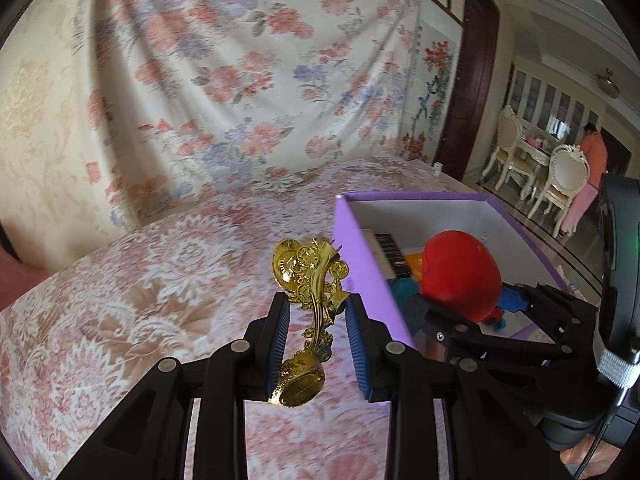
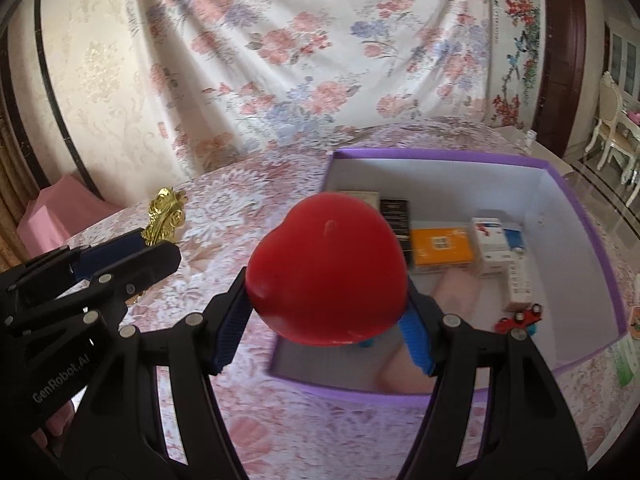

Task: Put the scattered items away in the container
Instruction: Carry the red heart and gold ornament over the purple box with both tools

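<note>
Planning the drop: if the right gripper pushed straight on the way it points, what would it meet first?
Likely the purple box: the right gripper, holding the red heart, points over its near wall toward the small boxes inside. Depth is unclear.

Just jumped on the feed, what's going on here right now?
A person is tidying items off a floral tablecloth into an open purple cardboard box. The right gripper holds a red heart-shaped candle over the box's near edge. The left gripper holds a shiny gold ornament just left of the box. Small cartons and a red toy car already lie inside.
</note>
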Demonstrator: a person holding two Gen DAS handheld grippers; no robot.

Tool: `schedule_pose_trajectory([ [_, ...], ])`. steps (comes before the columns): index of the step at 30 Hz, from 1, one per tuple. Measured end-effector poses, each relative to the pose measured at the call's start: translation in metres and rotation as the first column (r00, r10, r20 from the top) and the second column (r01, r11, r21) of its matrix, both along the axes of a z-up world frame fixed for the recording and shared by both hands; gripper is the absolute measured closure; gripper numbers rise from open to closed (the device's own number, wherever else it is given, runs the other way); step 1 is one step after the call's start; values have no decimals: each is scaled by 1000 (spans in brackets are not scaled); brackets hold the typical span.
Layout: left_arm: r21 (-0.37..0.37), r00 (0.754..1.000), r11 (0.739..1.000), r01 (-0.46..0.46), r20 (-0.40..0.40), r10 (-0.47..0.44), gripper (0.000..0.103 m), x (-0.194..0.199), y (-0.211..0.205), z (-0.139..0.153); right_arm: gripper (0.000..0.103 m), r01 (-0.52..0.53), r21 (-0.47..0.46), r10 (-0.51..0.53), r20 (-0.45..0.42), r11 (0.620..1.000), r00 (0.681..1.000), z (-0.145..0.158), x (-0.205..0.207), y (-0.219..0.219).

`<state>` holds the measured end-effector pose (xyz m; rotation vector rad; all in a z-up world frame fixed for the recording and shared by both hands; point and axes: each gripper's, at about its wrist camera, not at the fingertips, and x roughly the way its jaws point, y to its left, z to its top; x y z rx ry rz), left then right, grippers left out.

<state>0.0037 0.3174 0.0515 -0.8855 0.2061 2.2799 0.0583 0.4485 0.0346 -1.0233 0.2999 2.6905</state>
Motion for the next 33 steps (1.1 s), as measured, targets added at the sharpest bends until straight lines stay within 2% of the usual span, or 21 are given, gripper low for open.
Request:
schedule_pose_trajectory([
  [17,-33,994,994,105,4,-105,73,18,74,0,33,99,-21,-99,8,995,995,-2,23,65],
  [24,-14,993,993,115,26,-115,73,17,91,-3,33,151,-25,-150,20,988,988,-5,33,94],
  [33,8,982,985,173,77,-173,73,25,119,-21,33,209,-18,-208,77,978,975,-18,38,136],
])
